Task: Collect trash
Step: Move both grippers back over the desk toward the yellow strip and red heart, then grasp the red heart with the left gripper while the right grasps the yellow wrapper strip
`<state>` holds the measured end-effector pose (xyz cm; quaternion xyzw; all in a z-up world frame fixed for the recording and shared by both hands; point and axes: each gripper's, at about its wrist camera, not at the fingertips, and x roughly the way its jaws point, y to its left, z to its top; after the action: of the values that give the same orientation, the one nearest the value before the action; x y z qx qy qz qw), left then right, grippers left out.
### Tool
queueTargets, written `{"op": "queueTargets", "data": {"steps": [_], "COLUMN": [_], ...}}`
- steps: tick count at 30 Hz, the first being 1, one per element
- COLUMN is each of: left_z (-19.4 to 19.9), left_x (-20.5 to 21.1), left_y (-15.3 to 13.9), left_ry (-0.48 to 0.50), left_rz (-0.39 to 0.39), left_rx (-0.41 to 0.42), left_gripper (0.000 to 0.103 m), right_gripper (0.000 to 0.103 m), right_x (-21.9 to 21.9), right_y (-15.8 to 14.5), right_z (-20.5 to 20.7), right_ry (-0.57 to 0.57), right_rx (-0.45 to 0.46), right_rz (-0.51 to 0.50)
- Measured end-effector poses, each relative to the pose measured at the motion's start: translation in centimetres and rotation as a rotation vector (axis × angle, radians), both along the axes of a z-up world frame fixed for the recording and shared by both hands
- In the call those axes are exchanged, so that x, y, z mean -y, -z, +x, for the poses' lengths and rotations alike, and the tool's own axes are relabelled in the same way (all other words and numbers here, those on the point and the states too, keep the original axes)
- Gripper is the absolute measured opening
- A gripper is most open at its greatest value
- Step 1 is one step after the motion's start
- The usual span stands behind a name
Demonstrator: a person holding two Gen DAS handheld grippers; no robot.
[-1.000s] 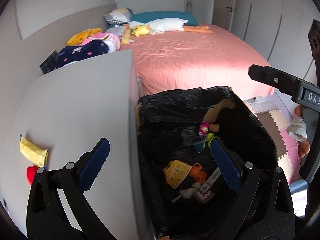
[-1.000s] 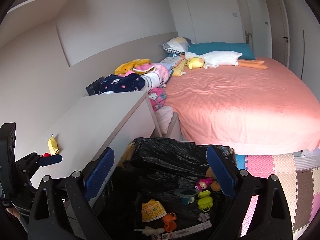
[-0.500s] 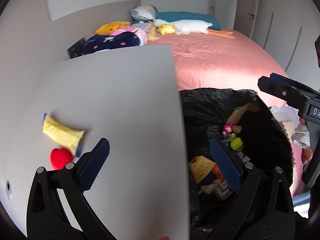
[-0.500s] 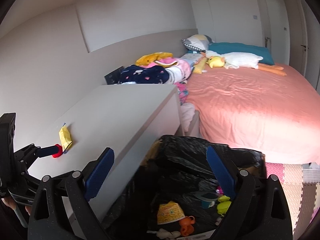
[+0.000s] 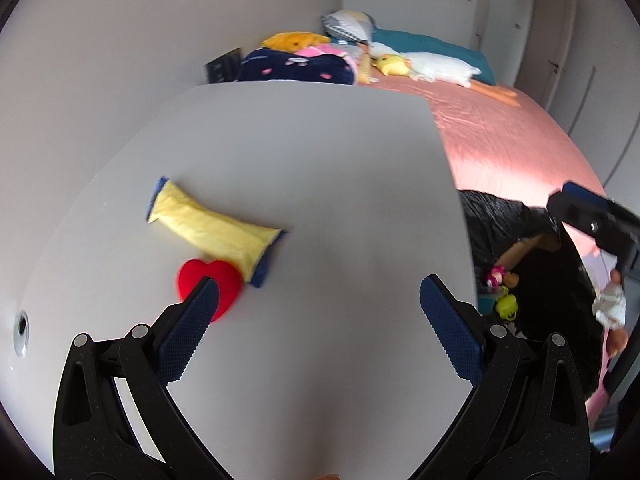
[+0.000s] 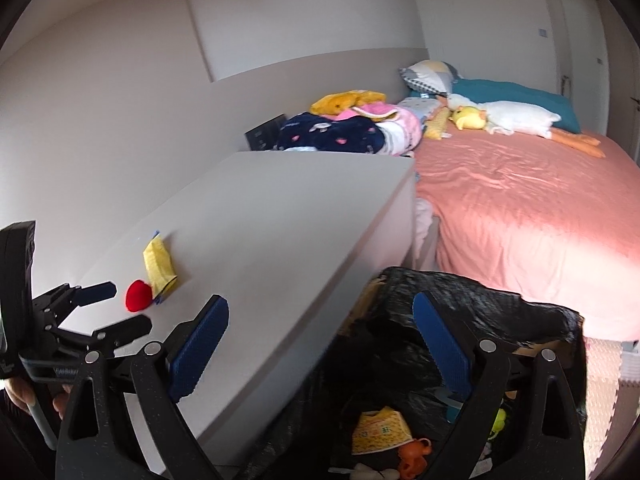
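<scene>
The left tongs (image 5: 316,304) gape wide over the pale grey worktop (image 5: 320,168), where a crumpled yellow wrapper with blue ends (image 5: 216,229) touches a red heart-shaped piece (image 5: 208,282). The right tongs (image 6: 320,330), also spread wide and holding nothing, hover above the black-lined trash bin (image 6: 472,312) beside the worktop.

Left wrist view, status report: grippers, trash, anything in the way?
Left gripper open, empty, over dresser top. Right gripper open above trash bin. Yellow wrapper touching red heart. Path clear.

Black hand-held gripper (image 5: 316,312), blue ridged pads (image 5: 450,330), silver screws
</scene>
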<state>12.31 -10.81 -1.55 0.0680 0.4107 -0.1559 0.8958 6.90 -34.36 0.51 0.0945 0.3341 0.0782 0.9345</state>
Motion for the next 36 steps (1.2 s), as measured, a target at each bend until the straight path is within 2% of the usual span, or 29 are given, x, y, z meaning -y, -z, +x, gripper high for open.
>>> {"op": "queueTargets", "data": {"steps": [10, 12, 17, 24, 30, 36], "left_z": [2.1, 2.6, 4.0, 4.2, 3.7, 3.4], "left_x": [-4.1, -4.7, -6.6, -7.7, -8.7, -10.1], "left_y": [1.2, 1.7, 3.6, 3.6, 3.4, 3.1], "left_ry": [-0.115, -0.146, -0.209, -0.227, -0.248, -0.278], "left_rz": [-0.004, 0.001, -0.024, -0.022, -0.041, -0.081], "left_rx": [-0.029, -0.05, -0.129, -0.112, -0.101, -0.105], "left_gripper": [0.096, 0.09, 0.062, 0.062, 0.048, 0.048], "right_gripper": [0.093, 0.093, 0.093, 0.093, 0.093, 0.093], "right_x": [-3.6, -4.0, -4.9, -7.0, -9.3, -12.0], "right_y": [0.4, 0.5, 0.7, 0.7, 0.8, 1.0], "right_z": [1.9, 2.4, 3.2, 4.7, 5.8, 7.5], "right_ry": [-0.072, -0.082, -0.099, -0.143, -0.191, -0.244], "right_rx": [-0.018, -0.023, -0.027, -0.033, -0.035, -0.05], "right_rz": [0.003, 0.003, 0.005, 0.002, -0.014, -0.024]}}
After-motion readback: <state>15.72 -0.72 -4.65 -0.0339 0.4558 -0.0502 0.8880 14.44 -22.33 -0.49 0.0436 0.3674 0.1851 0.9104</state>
